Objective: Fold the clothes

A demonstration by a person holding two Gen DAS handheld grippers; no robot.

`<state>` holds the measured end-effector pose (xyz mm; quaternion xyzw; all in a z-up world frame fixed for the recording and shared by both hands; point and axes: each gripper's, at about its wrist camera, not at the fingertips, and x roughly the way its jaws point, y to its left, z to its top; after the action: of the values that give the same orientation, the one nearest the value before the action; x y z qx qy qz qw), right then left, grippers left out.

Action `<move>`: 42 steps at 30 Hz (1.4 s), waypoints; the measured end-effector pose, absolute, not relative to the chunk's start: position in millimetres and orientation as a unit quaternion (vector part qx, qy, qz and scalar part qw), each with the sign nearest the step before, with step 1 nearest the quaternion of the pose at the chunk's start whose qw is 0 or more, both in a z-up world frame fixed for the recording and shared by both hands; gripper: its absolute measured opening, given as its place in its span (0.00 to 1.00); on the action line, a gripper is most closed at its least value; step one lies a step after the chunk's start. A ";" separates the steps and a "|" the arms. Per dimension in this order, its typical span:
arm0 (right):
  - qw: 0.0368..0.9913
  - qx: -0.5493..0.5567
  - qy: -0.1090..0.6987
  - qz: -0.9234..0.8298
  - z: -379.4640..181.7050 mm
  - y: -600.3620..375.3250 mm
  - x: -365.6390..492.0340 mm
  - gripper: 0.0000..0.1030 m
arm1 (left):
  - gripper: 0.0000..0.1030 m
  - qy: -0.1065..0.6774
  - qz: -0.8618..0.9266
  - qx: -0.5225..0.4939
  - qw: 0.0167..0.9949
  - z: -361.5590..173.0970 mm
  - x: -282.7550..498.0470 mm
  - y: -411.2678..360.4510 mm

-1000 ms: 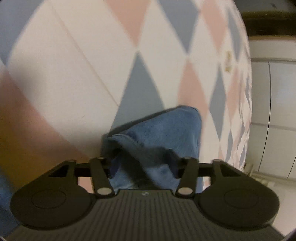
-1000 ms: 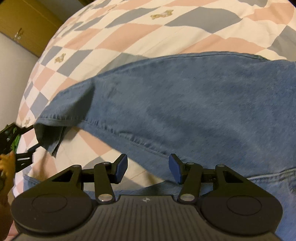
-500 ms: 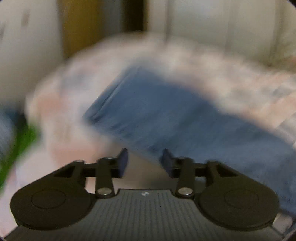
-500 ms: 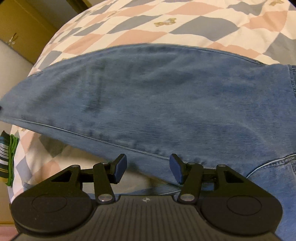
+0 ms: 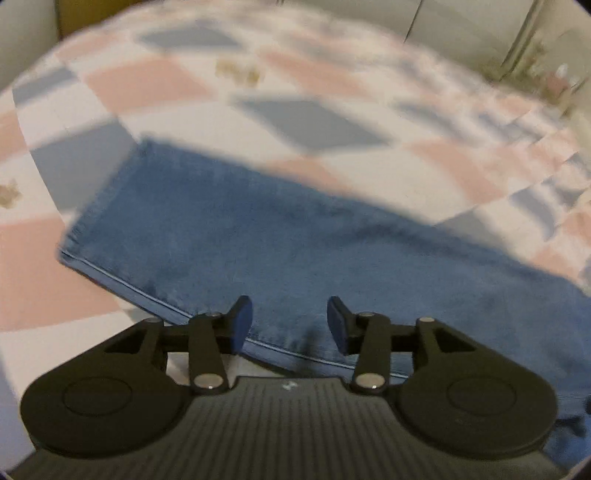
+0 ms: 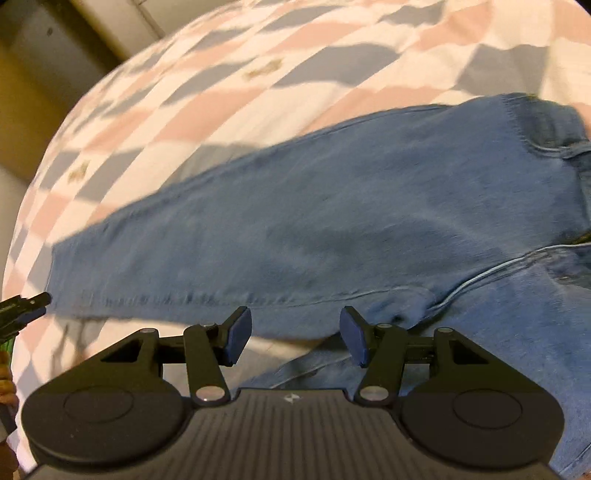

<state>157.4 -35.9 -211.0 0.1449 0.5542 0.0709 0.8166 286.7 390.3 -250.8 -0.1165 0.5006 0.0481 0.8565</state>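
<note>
A pair of blue jeans (image 6: pixel 351 221) lies flat on the checked bed cover (image 6: pixel 221 96). One leg stretches left to its hem, the waistband (image 6: pixel 546 122) lies at the right. In the left wrist view the jeans leg (image 5: pixel 280 240) ends in a hem (image 5: pixel 99 206) at the left. My left gripper (image 5: pixel 290 325) is open and empty, just above the leg's near seam. My right gripper (image 6: pixel 295 338) is open and empty above the near edge of the leg, near the crotch seam.
The bed cover (image 5: pixel 295 110) has pink, grey and white diamonds. Pale cupboard doors (image 5: pixel 461 22) stand beyond the bed. The tip of the other gripper (image 6: pixel 22 306) shows at the left edge of the right wrist view. A dark wooden wall (image 6: pixel 44 55) lies past the bed's corner.
My left gripper has let go of the jeans leg and opened; the leg now lies flat on the bed. The left camera swung round to look down at the leg. My right gripper stayed open.
</note>
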 end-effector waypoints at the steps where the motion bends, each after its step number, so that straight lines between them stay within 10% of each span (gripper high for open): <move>1: 0.813 0.144 0.561 0.055 -219.4 -41.5 159.7 0.54 | 0.29 0.519 0.059 -0.118 0.845 -266.8 293.7 392.4; 4: 0.781 0.185 0.596 0.025 -248.0 -64.5 160.9 0.33 | 0.24 0.519 0.058 -0.112 0.845 -261.7 290.8 392.3; 9: 0.822 0.220 0.525 0.007 -205.7 -91.7 132.2 0.56 | 0.29 0.507 -0.012 -0.111 0.855 -196.0 245.2 357.8; 42: 0.820 0.055 0.541 0.179 -90.2 -219.5 28.8 0.60 | 0.47 0.512 0.007 0.032 0.859 -52.6 -26.6 58.3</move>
<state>28.8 -219.5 -90.2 0.0553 0.5407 0.1791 0.8201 -26.6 58.3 -52.6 0.0324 0.5115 0.0067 0.8586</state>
